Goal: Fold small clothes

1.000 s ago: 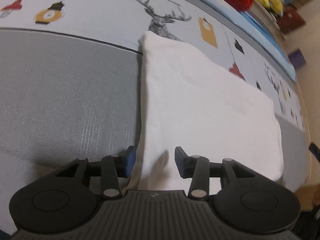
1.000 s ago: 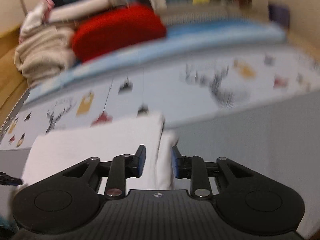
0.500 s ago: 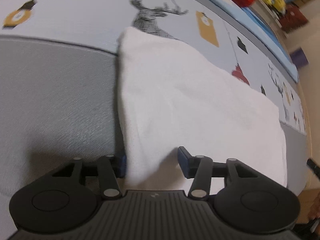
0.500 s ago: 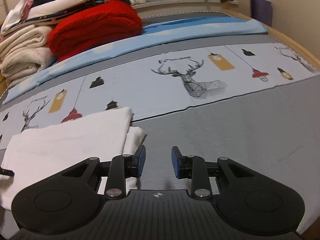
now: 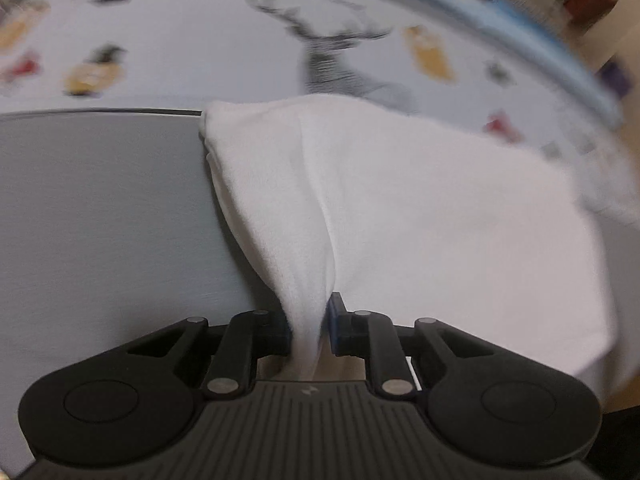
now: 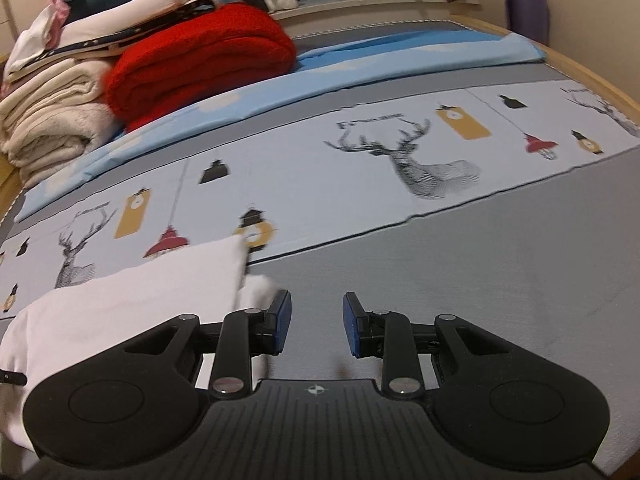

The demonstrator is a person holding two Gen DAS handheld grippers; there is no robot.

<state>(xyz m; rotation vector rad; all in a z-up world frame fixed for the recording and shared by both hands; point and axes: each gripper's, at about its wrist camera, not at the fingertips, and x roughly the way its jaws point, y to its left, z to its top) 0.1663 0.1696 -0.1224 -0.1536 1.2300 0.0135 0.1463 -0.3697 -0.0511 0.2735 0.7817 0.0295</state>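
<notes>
My left tongs (image 5: 306,330) were closing on the cloth's (image 5: 400,216) near corner, right tongs (image 6: 316,326) apart and empty, fold-over lift next.

My piece to fold is a small white garment (image 5: 420,216), plain and soft, without print. In my left camera's view it fills the middle and right of the frame, lying mostly flat across the seam where the grey band of the bedcover meets the printed band. Its near left corner is gathered into a narrow tuck that runs down to the lower middle, with a long crease rising from it toward the top edge. In my right camera's view it sits at the lower left, a loose bit of fabric poking out at its right edge.
</notes>
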